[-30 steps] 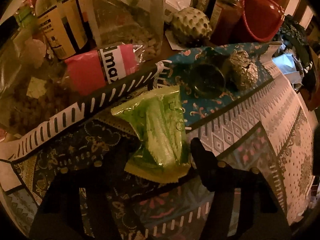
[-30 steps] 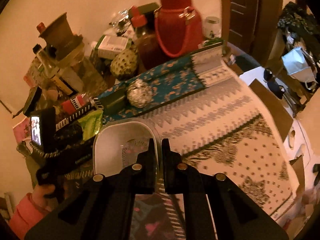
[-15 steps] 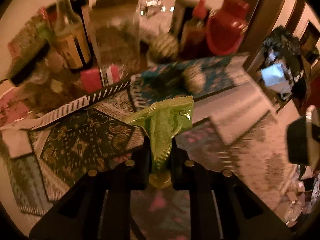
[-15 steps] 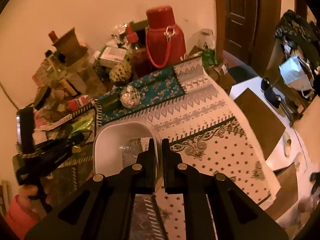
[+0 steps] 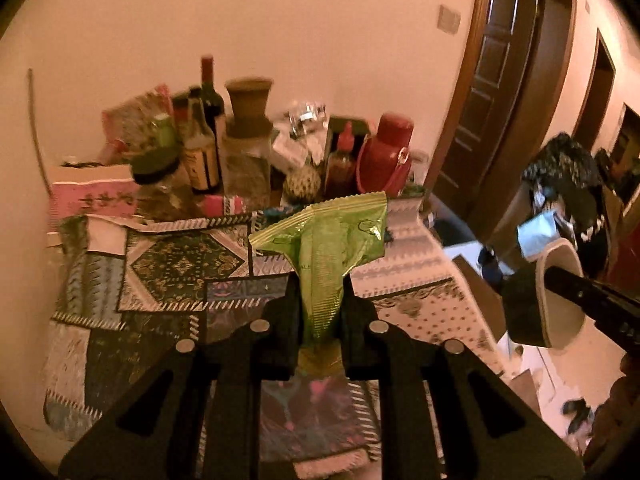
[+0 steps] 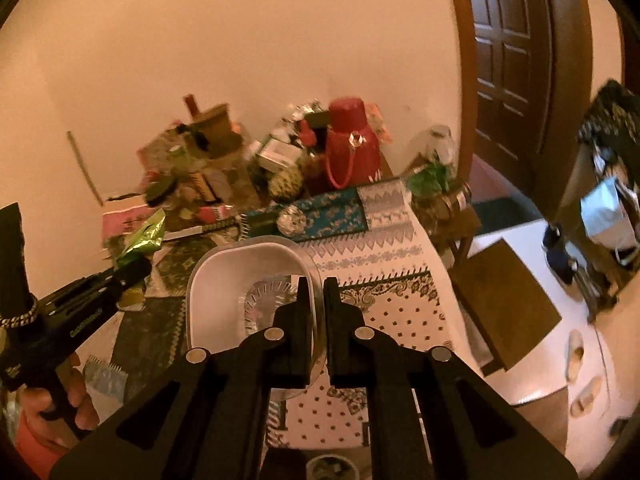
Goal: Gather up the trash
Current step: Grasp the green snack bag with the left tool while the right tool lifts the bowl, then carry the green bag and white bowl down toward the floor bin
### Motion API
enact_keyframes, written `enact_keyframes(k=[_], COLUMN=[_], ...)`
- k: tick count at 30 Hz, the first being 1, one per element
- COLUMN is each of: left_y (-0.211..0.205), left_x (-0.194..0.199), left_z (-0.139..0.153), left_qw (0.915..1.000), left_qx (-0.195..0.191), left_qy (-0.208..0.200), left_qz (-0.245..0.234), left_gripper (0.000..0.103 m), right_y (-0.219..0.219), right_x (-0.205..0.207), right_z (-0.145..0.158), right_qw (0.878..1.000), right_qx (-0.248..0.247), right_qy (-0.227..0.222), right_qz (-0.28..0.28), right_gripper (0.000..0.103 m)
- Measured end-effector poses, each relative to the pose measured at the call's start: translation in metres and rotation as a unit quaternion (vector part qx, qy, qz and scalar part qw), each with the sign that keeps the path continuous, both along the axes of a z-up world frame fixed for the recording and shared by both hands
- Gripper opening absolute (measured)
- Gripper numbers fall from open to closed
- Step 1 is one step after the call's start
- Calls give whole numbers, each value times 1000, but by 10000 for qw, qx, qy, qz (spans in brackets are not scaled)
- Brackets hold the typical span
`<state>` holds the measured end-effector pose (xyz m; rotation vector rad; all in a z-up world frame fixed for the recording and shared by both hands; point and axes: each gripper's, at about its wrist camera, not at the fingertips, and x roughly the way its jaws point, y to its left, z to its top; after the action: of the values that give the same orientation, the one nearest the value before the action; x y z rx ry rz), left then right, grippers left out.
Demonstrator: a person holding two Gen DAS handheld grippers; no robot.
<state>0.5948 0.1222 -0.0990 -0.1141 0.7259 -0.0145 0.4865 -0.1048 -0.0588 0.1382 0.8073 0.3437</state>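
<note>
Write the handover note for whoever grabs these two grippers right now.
Left gripper: shut on the green wrapper, held up above the patterned tablecloth.
Right gripper: shut on the rim of the white tub, held over the table; nothing visible inside it.
Done: wrapper picked up.
Left: drop the wrapper into the tub, probably next. The foil ball lies on the teal cloth near the red flask; likely trash too.
</note>
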Motion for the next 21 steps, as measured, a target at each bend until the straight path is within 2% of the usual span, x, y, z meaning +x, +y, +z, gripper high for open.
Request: enact_keyframes(k=[7, 11, 21], left_y=[-20, -27, -19], left_x=[-63, -88, -157], left_z=[40, 54, 71], left_qw=[9982, 9965, 9948], left_qx=[92, 286, 147], left_qy=[-542, -681, -960], left_qz=[257, 387, 300], left_gripper=[15, 15, 15], right_y=[-5, -4, -3], right_x=[-29, -48, -106], right_z=[26, 38, 55], right_qw=[9982, 9964, 9954], right_qx=[88, 167, 217], right_qy=[-400, -575, -817], right_qz=[437, 598, 460], right_gripper=[5, 5, 5])
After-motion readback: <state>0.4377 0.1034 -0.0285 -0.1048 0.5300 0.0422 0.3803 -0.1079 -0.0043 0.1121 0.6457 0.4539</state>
